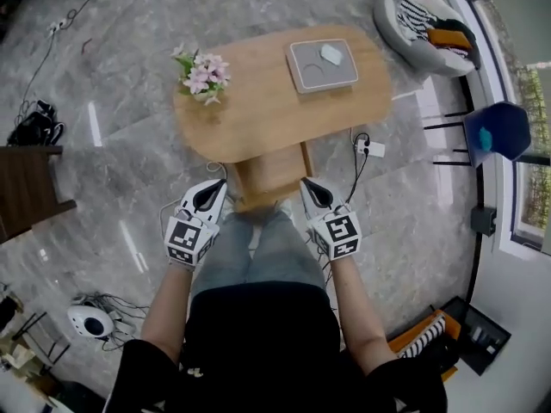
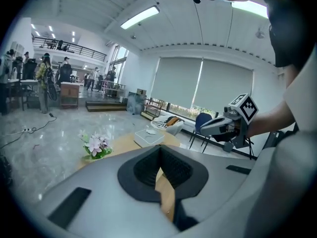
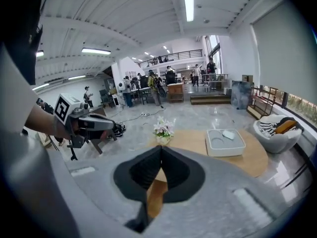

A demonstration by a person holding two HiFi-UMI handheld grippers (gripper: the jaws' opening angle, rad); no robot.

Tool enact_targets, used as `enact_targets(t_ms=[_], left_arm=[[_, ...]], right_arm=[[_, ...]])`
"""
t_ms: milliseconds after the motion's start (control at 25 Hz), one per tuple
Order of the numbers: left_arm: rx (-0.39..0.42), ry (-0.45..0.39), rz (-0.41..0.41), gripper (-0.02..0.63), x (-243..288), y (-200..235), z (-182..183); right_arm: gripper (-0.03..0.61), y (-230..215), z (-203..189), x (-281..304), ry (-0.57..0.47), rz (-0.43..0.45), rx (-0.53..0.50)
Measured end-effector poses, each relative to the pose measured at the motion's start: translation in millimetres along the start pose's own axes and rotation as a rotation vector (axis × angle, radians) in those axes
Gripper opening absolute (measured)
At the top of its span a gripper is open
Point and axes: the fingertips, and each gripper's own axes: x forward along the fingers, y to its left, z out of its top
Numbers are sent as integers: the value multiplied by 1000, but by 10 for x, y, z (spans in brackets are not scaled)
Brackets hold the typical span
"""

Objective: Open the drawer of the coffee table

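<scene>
Hanging just short of the near edge of the coffee table (image 1: 267,101), the left gripper (image 1: 211,194) and the right gripper (image 1: 316,193) are held side by side, well apart, with the person's legs (image 1: 254,248) between and below them. Each pair of jaws is seen pressed together in its own gripper view, and nothing is held; only bare wood shows beyond the tips.

The drawer (image 1: 269,177) is seen as a wooden box that juts toward the person from under the middle of the table's near edge. It lies between the two grippers and is touched by neither. Its near end is partly covered by the person's knees.

On the oval top, a bunch of pink flowers (image 1: 203,74) is set close to the left edge. A grey tray (image 1: 344,77) is placed toward the far right end, and a small white thing (image 1: 331,54) lies in it. The middle and near part of the top are left bare.

Open marble floor (image 1: 129,162) is found on the left of the table, up to a dark wooden piece of furniture (image 1: 26,188) at the picture's left border. On the right the room is tighter: a power strip with its cable (image 1: 370,147) lies on the floor just beside the table's near right curve, a blue chair (image 1: 498,130) stands further right, and a grey cushioned seat (image 1: 426,20) is set beyond the far right end. A white round device (image 1: 90,321) with cables rests on the floor behind the left gripper, well apart from it.
</scene>
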Motion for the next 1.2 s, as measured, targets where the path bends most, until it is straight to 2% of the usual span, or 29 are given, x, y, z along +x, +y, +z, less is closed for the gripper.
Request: enact_targets(t_ms=[200,600,760,1200], left_arm=[[-10,-47,25,14,-182,-93,589],[116,-123,7,14,-517,-521,1605],[176,-135,14,14,-552,-638,1840],[227,-169,47,14,-587,-847,2241]], right_arm=[[-2,86,522,-302,-73,6,2],[-2,224,1437,-880,-193,45,-27],[-2,185,1658,-1073,-227,50,-38],[-2,191,1981,-1377,-298,71,-55]])
